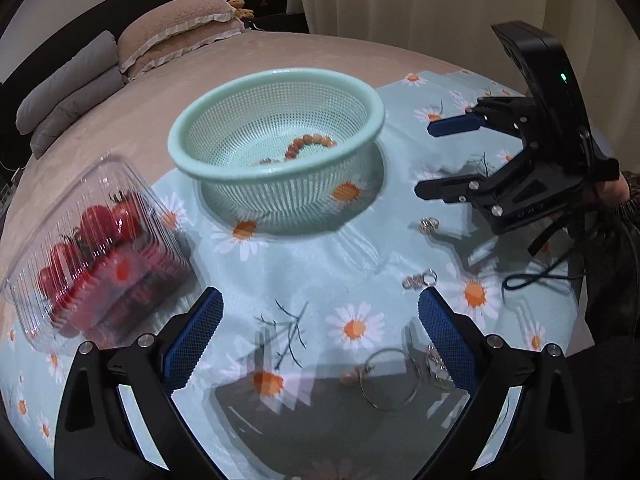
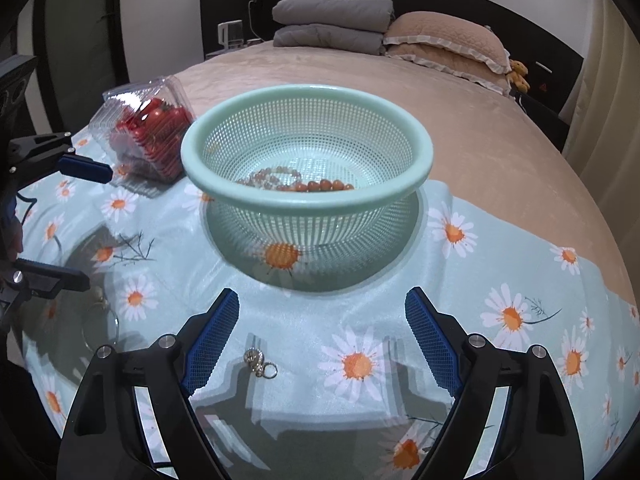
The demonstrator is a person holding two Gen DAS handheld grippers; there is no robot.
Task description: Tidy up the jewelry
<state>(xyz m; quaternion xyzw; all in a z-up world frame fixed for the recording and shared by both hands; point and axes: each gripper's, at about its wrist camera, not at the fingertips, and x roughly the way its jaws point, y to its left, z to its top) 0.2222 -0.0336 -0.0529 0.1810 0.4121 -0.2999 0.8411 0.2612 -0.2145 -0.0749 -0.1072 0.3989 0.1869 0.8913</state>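
Note:
A mint green mesh basket (image 1: 276,75) (image 2: 308,90) stands on a daisy-print cloth (image 1: 280,272) and holds orange-brown bead bracelets (image 1: 308,145) (image 2: 316,185). My left gripper (image 1: 320,320) is open just above the cloth; a thin wire hoop (image 1: 390,378) lies between its fingers, close to the right pad (image 1: 446,340). Two small silver pieces (image 1: 419,280) (image 1: 429,225) lie farther out on the cloth. My right gripper (image 2: 322,320) (image 1: 424,159) is also open, low over the cloth in front of the basket. A small silver charm with a ring (image 2: 260,362) lies between its fingers, near the left pad (image 2: 212,340).
A clear plastic box of red fruit (image 1: 92,248) (image 2: 148,136) sits left of the basket. The left gripper (image 2: 99,227) shows at the left edge of the right wrist view. The cloth lies on a beige bed with pillows (image 2: 444,36) and folded grey blankets (image 2: 332,24) at its head.

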